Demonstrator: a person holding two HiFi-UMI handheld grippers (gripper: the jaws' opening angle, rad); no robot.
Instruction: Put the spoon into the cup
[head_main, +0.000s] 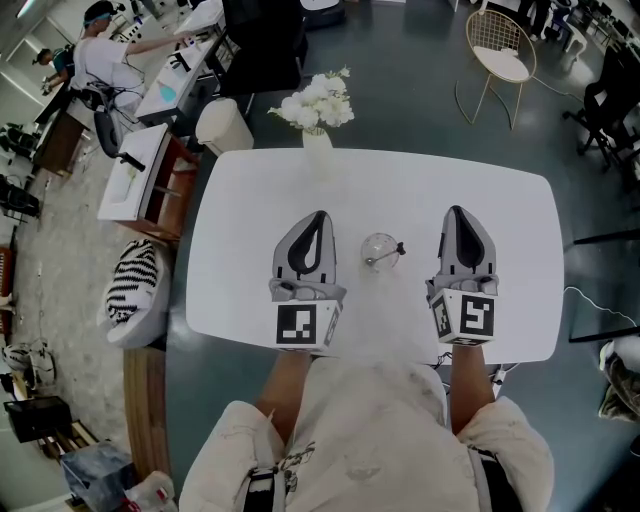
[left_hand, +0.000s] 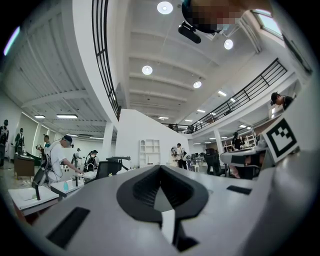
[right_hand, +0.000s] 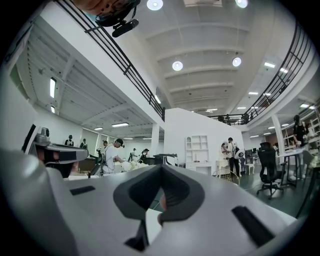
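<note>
A small clear glass cup (head_main: 380, 250) stands on the white table (head_main: 240, 200), midway between my two grippers. The spoon (head_main: 388, 255) leans in the cup, with its handle end sticking out over the rim to the right. My left gripper (head_main: 319, 216) lies level on the table just left of the cup, its jaws shut on nothing. On the cup's right my right gripper (head_main: 456, 211) lies the same way, shut and empty. Both gripper views look out over the closed tips, left gripper (left_hand: 161, 168) and right gripper (right_hand: 161, 168), into the hall; neither shows the cup.
A white vase of white flowers (head_main: 318, 108) stands at the table's far edge. A striped cushion on a seat (head_main: 133, 285) sits by the left side of the table. A gold wire chair (head_main: 497, 52) stands far right, and desks with people fill the far left.
</note>
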